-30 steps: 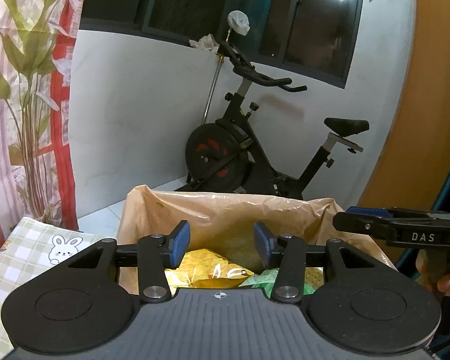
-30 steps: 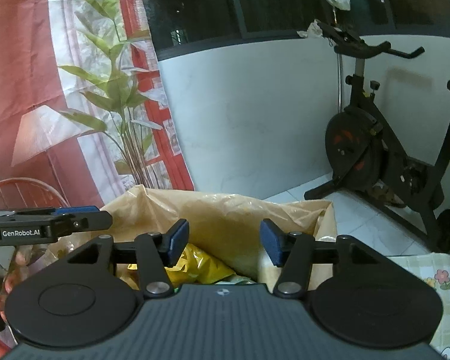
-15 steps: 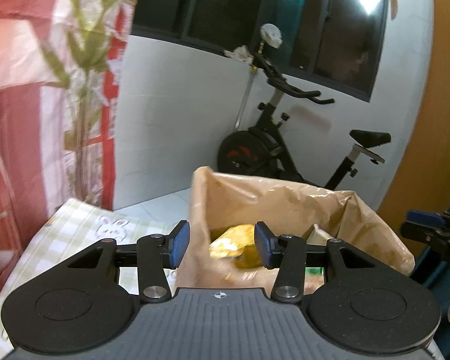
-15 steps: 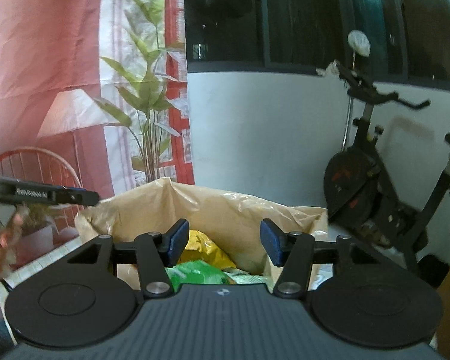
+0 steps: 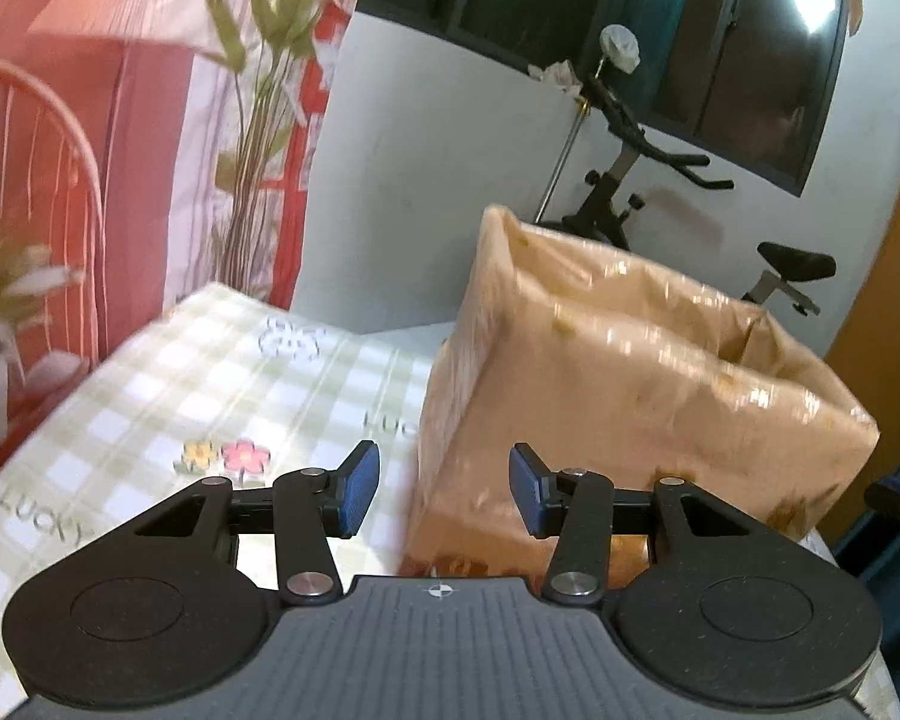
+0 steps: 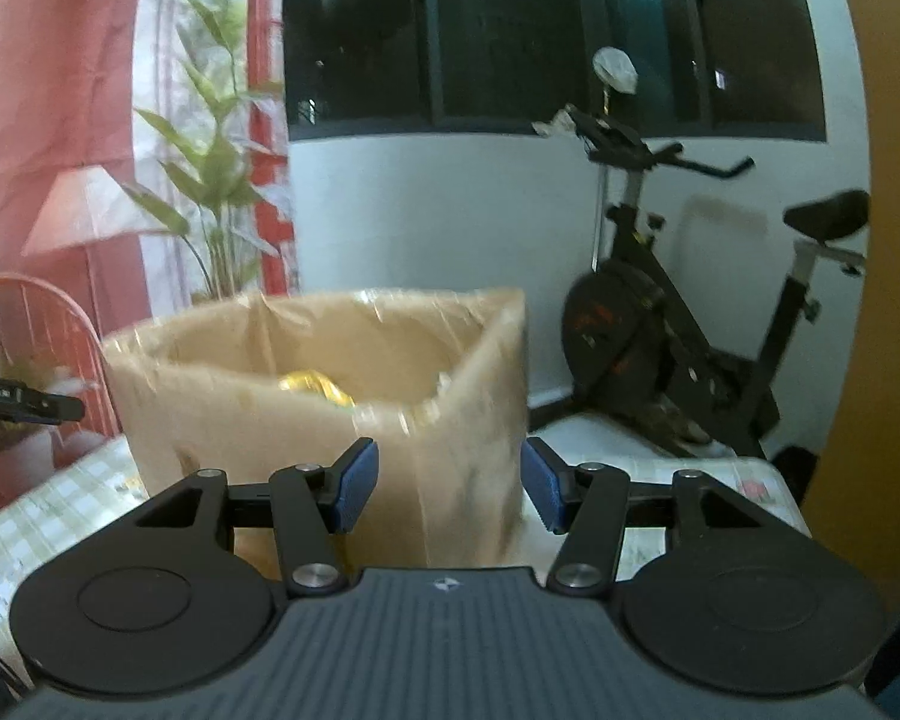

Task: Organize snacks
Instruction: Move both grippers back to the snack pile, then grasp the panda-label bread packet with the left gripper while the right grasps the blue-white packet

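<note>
Box (image 5: 630,396) ahead of both grippers – left gripper (image 5: 444,495), right gripper (image 6: 447,492) jaws spread, empty; boxy cardboard, glossy crinkled plastic liner, checked tablecloth (image 5: 168,396).

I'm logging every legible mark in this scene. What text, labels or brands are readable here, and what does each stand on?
"LUCKY" on the checked tablecloth, printed near its left edge.
"LUC", cut off by the brown bag, on the same tablecloth.
White lettering on the left claw's black body in the right wrist view: too blurred to read.
Nothing else is legible.
</note>
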The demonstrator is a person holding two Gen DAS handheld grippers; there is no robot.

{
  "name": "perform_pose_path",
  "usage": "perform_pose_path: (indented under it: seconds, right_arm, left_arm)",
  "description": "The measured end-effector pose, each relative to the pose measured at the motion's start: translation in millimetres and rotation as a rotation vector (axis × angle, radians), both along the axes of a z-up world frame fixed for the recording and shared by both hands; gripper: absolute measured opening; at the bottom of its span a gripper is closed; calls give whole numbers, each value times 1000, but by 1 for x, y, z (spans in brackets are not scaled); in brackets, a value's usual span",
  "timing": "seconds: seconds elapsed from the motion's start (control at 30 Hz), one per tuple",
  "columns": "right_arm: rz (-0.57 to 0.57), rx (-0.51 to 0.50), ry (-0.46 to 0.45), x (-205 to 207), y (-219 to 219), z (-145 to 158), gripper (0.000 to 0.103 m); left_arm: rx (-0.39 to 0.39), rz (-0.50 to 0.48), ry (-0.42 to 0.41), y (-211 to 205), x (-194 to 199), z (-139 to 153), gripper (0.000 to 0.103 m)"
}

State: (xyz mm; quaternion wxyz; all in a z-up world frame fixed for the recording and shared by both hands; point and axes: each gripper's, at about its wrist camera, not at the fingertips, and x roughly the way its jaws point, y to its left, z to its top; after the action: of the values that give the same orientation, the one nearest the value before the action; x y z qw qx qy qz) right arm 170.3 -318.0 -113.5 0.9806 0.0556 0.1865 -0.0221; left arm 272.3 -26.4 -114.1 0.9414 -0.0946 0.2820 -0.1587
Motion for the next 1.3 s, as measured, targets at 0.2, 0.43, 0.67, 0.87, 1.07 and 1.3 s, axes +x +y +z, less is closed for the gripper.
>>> perform_pose_path:
  seconds: [0.2,0.43,0.67,0.87,1.07,1.3]
  right_arm:
    - [-17,-1,75,-6,3,-37,56]
    - [-5,13,141,-9,8,-65,56]
    - [-2,94,191,-17,10,-87,56]
    - [-6,107,235,-19,13,-101,56]
    - [-17,120,260,-22,15,-112,56]
    - [28,154,267,-23,26,-113,56]
  left_arm:
    - [5,-2,43,1,-5,-18,50]
    - [51,-25,99,-11,-14,-41,50]
    - [64,-58,138,-18,-22,-53,50]
    - [82,-106,170,-27,-29,-66,50]
    - [83,-116,196,-30,-30,-74,50]
    - [86,-118,216,-31,-29,-79,51]
